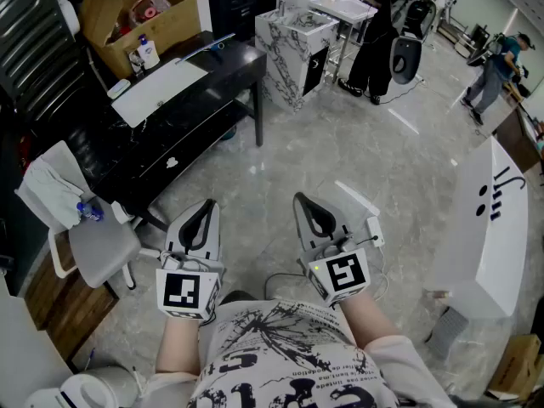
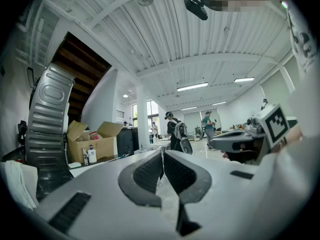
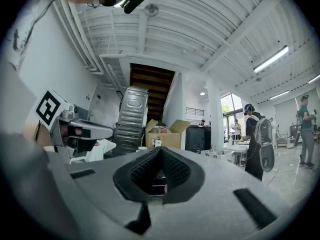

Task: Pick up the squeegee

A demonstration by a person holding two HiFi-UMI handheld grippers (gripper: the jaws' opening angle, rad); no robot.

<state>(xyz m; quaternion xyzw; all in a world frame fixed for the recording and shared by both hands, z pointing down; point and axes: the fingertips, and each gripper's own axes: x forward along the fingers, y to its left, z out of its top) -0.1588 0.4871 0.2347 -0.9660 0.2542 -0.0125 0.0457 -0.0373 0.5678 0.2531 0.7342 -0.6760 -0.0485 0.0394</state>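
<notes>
Left claw (image 1: 206, 204) pressed together, right claw (image 1: 303, 199) pressed together too — both held level above the grey marble floor (image 1: 357, 143).

Can't see my hands, they're tucked under the left gripper (image 1: 206, 206) and right gripper (image 1: 303, 201). Stuff in the box (image 1: 174, 25) is too tiny to tell, and the counter (image 1: 501, 257) is cropped on the right.
</notes>
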